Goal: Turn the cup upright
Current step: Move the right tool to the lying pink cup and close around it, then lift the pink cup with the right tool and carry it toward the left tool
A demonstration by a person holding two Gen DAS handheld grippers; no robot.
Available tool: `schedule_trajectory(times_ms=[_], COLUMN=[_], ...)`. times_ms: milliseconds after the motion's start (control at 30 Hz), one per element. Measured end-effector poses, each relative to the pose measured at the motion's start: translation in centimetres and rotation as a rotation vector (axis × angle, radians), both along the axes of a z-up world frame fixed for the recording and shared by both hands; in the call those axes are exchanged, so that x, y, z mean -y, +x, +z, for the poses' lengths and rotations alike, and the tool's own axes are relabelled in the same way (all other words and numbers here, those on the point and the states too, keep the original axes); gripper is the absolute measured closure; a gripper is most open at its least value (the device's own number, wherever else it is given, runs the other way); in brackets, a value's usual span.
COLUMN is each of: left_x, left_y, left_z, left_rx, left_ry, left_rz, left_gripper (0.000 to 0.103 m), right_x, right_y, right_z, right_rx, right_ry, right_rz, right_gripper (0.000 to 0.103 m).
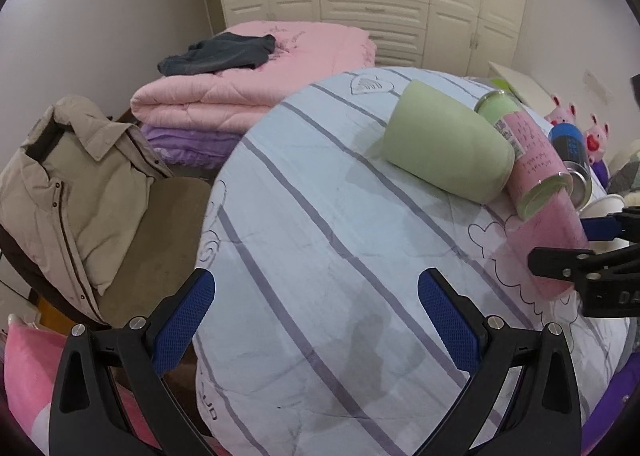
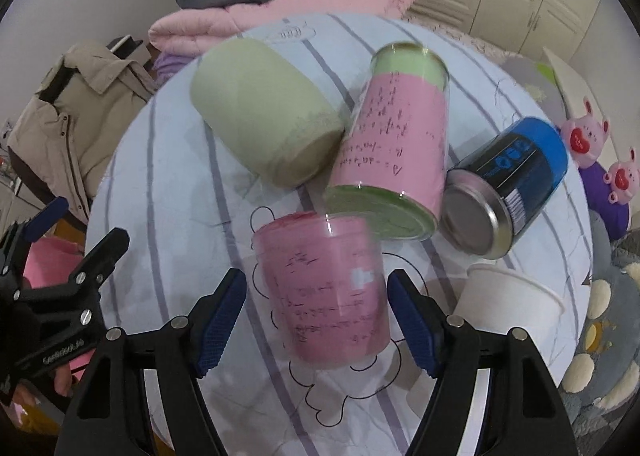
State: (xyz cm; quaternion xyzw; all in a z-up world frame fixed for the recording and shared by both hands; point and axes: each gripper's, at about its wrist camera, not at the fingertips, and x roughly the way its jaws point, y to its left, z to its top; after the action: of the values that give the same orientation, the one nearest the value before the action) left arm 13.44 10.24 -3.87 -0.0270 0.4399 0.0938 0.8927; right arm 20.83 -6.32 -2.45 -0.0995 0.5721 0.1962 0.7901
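Note:
A clear plastic cup with pink paper inside [image 2: 324, 288] stands upside down on the striped cloth of the round table [image 2: 180, 184], wide rim down. My right gripper [image 2: 316, 308] is open, one blue pad on each side of the cup, not clearly touching it. The cup also shows at the right edge of the left wrist view [image 1: 548, 244], with the right gripper [image 1: 576, 248] around it. My left gripper [image 1: 316, 320] is open and empty above the table's near left part.
A pale green cup [image 2: 264, 108], a pink-and-green clear tube [image 2: 392, 144] and a blue can [image 2: 504, 184] lie on their sides behind the cup. A white paper cup [image 2: 508, 304] stands to its right. A chair with a beige jacket [image 1: 72, 184] stands left of the table.

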Motion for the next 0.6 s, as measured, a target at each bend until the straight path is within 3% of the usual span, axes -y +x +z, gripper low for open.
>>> schedule_trajectory(times_ms=[133, 167, 600], left_x=[0.2, 0.2, -0.7], left_y=[0.3, 0.3, -0.2], left_z=[-0.3, -0.4, 0.1], left_rx=[-0.015, -0.018, -0.009], left_ry=[-0.031, -0.036, -0.061], left_rz=[-0.001, 0.0, 0.028], left_gripper=[0.0, 0.0, 0.0], right_x=[-0.2, -0.2, 0.5], right_y=[0.5, 0.5, 0.2], right_z=[-1.2, -1.2, -0.6], right_rx=[-0.038, -0.039, -0.03], right_ry=[-0.017, -0.017, 0.0], right_rz=[-0.004, -0.005, -0.02], right_gripper=[0.029, 0.042, 0.041])
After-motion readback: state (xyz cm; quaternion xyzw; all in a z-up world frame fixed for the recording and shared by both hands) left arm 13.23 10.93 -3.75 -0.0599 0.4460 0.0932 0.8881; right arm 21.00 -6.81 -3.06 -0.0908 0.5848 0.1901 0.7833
